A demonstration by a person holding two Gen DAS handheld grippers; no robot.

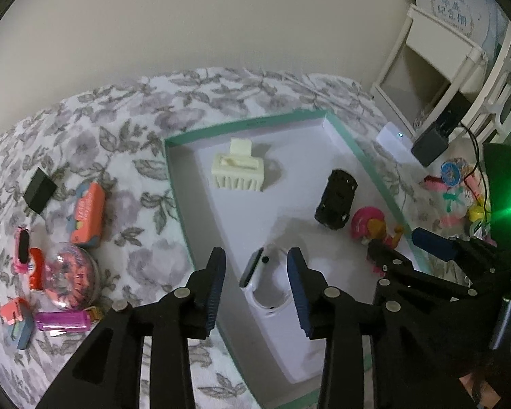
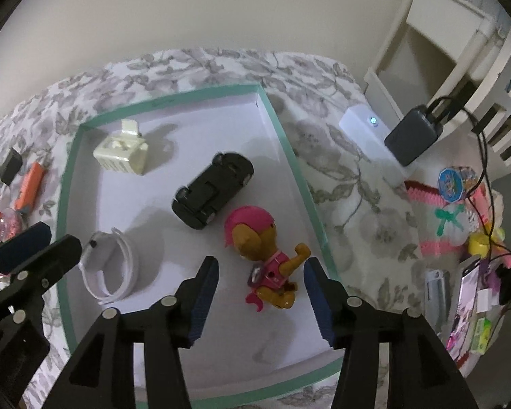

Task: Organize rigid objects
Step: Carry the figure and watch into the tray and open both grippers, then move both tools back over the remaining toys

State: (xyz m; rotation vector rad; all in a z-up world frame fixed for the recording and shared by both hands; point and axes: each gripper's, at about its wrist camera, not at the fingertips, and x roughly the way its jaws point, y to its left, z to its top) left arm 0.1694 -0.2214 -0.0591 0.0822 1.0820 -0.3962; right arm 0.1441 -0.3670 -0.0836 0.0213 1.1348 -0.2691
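Both grippers stand open over the tray (image 2: 298, 167): left gripper (image 1: 257, 288) straddles the watch (image 1: 255, 269), right gripper (image 2: 260, 298) the toy pup (image 2: 269, 266), neither pressed; both lie inside.

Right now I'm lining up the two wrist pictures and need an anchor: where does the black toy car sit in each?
Left wrist: black toy car right of centre in the green-rimmed tray, left of the pink-helmeted figure.
Right wrist: the car sits mid-picture, overturned, up-left of the figure.
Shared landmark: the cream hair claw at the tray's far end.
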